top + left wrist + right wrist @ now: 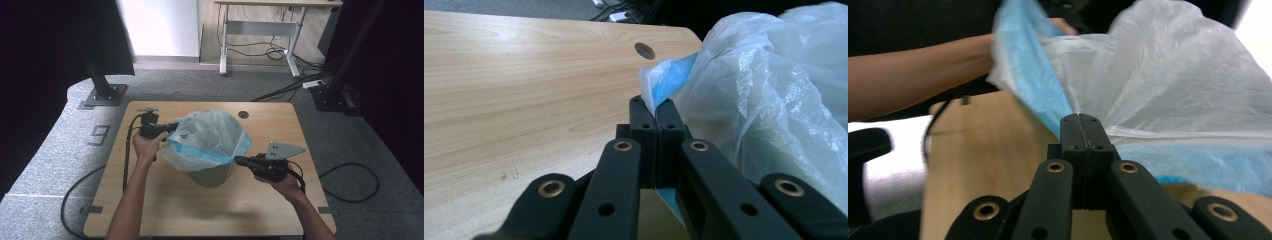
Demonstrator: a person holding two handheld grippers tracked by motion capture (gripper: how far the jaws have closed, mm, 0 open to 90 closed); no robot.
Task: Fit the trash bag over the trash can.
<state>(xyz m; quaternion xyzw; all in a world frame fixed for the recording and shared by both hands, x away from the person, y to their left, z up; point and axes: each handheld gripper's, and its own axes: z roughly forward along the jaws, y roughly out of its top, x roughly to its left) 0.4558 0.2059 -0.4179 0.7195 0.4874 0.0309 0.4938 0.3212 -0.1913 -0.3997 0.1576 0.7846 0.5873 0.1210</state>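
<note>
Two grippers, one job: fitting a thin liner over a bin, each gripper pinching an opposite side of the bag's rim.
Table (pixel 150 200): pale wood, with a round cable hole (pixel 243 114) at its far edge; it carries the whole setup.
Bag (pixel 212 135): translucent white plastic with a blue hem (pixel 200 152), ballooned above the middle of the table and draped over the bin.
Bin (pixel 212 176): olive-green, showing below the hem, near the table's centre.
Left gripper (pixel 172 127): jaws pressed together on the blue hem at the bag's left side, seen plainly in the left gripper view (pixel 657 112).
Right gripper (pixel 237 160): jaws closed on the hem at the bag's right side (pixel 1079 120).
Step in hand: likely stretching the mouth open across the bin's rim.
Next move: probably draw both grips outward and down evenly, so the hem slips over the rim without tearing the film or tipping the bin.
</note>
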